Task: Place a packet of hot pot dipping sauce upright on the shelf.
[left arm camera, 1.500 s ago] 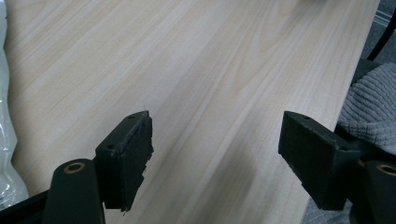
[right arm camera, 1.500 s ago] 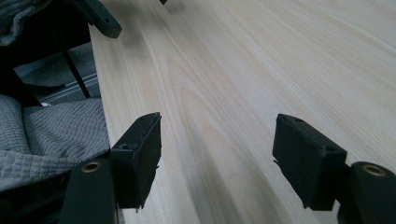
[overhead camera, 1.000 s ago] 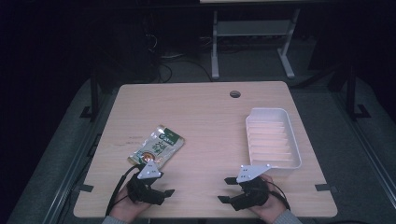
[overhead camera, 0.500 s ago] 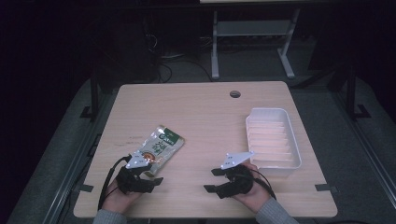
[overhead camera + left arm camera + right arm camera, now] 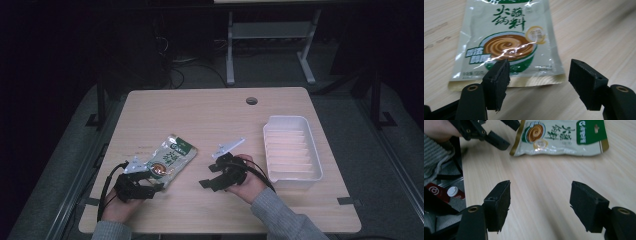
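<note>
A pale sauce pouch [image 5: 172, 157] with green print and a bowl picture lies flat on the wooden table [image 5: 225, 120], left of centre. My left gripper [image 5: 154, 184] sits at the pouch's near end. In the left gripper view its jaws [image 5: 539, 72] stand apart, having just been closing a little. The pouch's bottom edge [image 5: 506, 37] lies at their tips, and the pads do not press on it. My right gripper [image 5: 206, 176] hovers near the table's middle, pointing left at the pouch [image 5: 564, 137]. It is open [image 5: 540, 195] with only bare table between its pads. The left gripper [image 5: 506, 132] appears beyond it.
A white ribbed tray [image 5: 292, 150] stands at the right side of the table, just right of my right hand. A cable hole [image 5: 251, 100] is near the far edge. Off the table's left edge, a red can [image 5: 439, 191] stands on the floor.
My right gripper has moved left and risen, from the front edge toward the table's middle. My left gripper has shifted left to the pouch's near end. The pouch has not moved.
</note>
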Action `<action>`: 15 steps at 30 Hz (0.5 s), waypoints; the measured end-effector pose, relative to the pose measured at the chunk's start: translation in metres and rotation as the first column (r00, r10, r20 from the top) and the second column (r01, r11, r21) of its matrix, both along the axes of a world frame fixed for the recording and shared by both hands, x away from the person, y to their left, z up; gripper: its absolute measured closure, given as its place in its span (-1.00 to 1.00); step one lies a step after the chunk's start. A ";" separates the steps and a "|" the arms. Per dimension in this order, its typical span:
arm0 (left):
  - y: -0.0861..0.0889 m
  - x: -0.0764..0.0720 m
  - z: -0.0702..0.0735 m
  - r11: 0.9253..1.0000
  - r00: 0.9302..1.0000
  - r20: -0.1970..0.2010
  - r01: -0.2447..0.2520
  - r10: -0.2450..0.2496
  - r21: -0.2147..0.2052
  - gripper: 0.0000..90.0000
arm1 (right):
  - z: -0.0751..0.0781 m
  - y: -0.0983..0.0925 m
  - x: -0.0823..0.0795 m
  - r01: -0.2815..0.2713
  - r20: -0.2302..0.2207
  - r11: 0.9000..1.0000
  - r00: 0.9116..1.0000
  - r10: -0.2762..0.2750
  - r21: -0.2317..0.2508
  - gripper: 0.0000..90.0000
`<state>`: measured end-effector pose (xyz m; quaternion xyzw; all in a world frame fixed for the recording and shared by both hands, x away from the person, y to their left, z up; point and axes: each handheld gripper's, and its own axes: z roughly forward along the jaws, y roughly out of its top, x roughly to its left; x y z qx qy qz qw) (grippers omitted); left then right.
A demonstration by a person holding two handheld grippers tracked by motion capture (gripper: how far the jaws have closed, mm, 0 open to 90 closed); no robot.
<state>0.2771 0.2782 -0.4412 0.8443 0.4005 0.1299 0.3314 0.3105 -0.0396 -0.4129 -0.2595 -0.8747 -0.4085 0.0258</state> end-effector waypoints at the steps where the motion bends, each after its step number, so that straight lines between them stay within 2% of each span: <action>1: 0.001 0.001 -0.001 1.000 1.000 0.005 -0.009 0.009 -0.002 -0.28 | 0.002 0.004 0.003 0.000 -0.004 1.000 1.000 0.000 -0.001 -0.29; 4: 0.003 0.003 -0.001 1.000 1.000 0.009 -0.021 0.021 -0.006 -0.27 | 0.004 0.011 0.010 -0.003 -0.001 1.000 1.000 0.003 -0.011 -0.29; 5: 0.003 0.004 -0.002 1.000 1.000 0.014 -0.023 0.023 0.002 -0.26 | 0.007 0.019 0.017 -0.005 0.001 1.000 1.000 0.005 -0.028 -0.29; 8: 0.002 0.005 -0.004 0.999 0.999 0.019 -0.032 0.032 0.017 -0.23 | 0.010 0.025 0.023 -0.004 -0.001 0.999 1.000 0.004 -0.034 -0.29; 9: 0.002 0.006 -0.005 0.999 0.999 0.017 -0.035 0.035 0.018 -0.23 | 0.013 0.033 0.032 -0.004 -0.003 0.999 1.000 0.004 -0.044 -0.29; 12: 0.002 0.008 -0.008 0.999 0.999 0.007 -0.038 0.038 0.025 -0.21 | 0.014 0.037 0.039 -0.007 -0.015 0.999 1.000 0.006 -0.048 -0.29; 15: 0.002 0.011 -0.011 0.998 0.999 -0.009 -0.041 0.042 0.037 -0.18 | 0.016 0.048 0.055 -0.002 -0.027 0.998 1.000 0.000 -0.067 -0.28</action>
